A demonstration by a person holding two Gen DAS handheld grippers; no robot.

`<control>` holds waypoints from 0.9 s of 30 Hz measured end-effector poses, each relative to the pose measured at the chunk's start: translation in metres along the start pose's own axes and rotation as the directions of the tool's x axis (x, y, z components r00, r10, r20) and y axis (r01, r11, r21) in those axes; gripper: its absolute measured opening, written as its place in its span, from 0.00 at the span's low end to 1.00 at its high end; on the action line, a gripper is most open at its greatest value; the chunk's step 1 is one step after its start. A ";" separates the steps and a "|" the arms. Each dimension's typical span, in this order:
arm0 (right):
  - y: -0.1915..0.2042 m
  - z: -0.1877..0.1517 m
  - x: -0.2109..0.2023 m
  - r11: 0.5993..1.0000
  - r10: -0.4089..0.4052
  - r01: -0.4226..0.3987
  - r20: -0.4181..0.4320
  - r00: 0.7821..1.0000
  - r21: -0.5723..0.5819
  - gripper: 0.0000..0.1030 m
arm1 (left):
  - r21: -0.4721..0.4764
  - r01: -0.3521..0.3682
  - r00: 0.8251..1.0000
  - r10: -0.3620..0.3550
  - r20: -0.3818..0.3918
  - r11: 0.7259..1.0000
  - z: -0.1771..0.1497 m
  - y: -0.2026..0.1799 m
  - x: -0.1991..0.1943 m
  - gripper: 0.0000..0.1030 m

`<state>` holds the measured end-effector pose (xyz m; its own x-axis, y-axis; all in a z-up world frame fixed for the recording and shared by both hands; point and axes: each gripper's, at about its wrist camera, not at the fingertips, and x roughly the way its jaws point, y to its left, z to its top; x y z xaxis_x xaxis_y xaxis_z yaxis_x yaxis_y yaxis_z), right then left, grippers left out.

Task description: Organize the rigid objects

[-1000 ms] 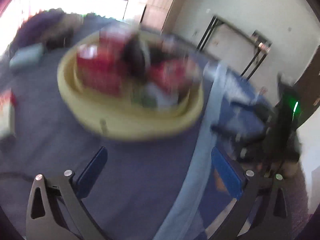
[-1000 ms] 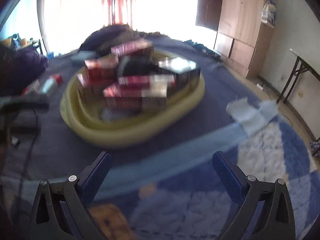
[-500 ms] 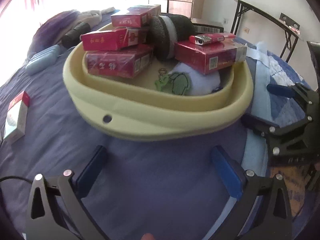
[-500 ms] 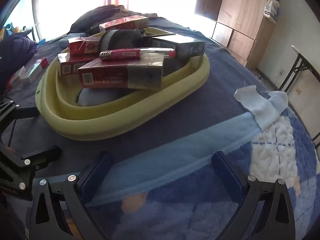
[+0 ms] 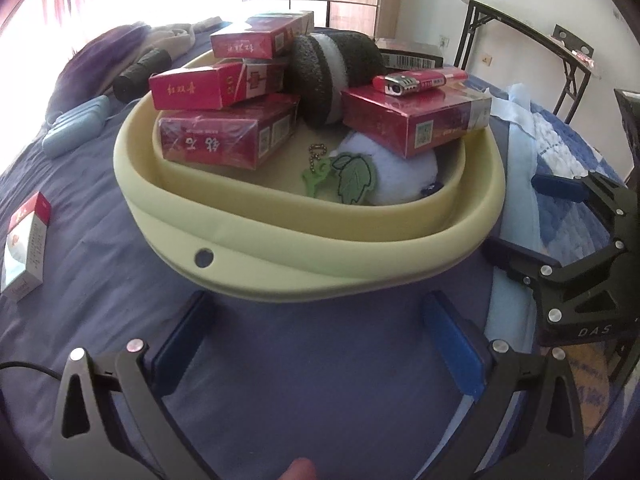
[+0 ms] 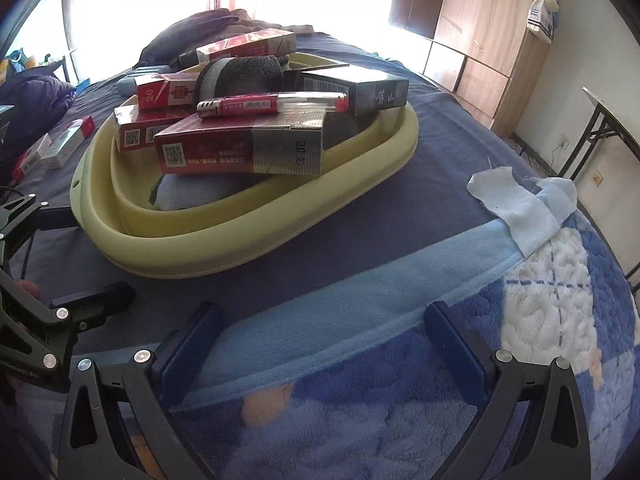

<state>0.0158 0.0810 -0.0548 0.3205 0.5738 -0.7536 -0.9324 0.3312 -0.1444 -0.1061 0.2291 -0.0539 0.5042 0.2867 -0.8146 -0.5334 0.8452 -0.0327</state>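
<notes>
Both grippers, left [image 5: 320, 336] and right [image 6: 320, 344], hover wide open and empty over the blanket [image 6: 360, 320] just short of the basin [image 5: 304, 264], which corrals the boxes [image 5: 228, 140] with a lighter [image 6: 272, 103] on top.

The white plush toy [image 5: 394, 178] lies half buried under a red carton [image 5: 416, 120] in the yellow basin [image 5: 304, 256], so its shape cannot be told. A dark box [image 5: 412, 56] behind the grey sponge [image 5: 332, 72] shows only its barcoded top. The right gripper [image 5: 516, 218] is cut off by the frame edge. Print on the cartons is too small to read.
</notes>
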 end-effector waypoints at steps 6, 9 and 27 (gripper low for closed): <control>0.000 0.000 0.000 1.000 0.000 0.000 0.000 1.000 0.000 1.00 | 0.000 0.000 1.000 0.000 -0.001 1.000 0.000 0.001 0.000 1.00; 0.000 0.000 0.000 1.000 0.000 0.000 0.000 1.000 0.000 1.00 | -0.001 0.000 1.000 0.000 -0.001 1.000 0.001 0.001 0.001 1.00; 0.000 0.000 0.000 1.000 0.000 0.000 0.000 1.000 0.000 1.00 | -0.004 0.005 1.000 -0.005 0.001 1.000 -0.001 0.001 -0.001 1.00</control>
<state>0.0156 0.0812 -0.0548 0.3208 0.5737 -0.7536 -0.9323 0.3316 -0.1444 -0.1080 0.2296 -0.0532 0.5070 0.2831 -0.8141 -0.5338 0.8447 -0.0387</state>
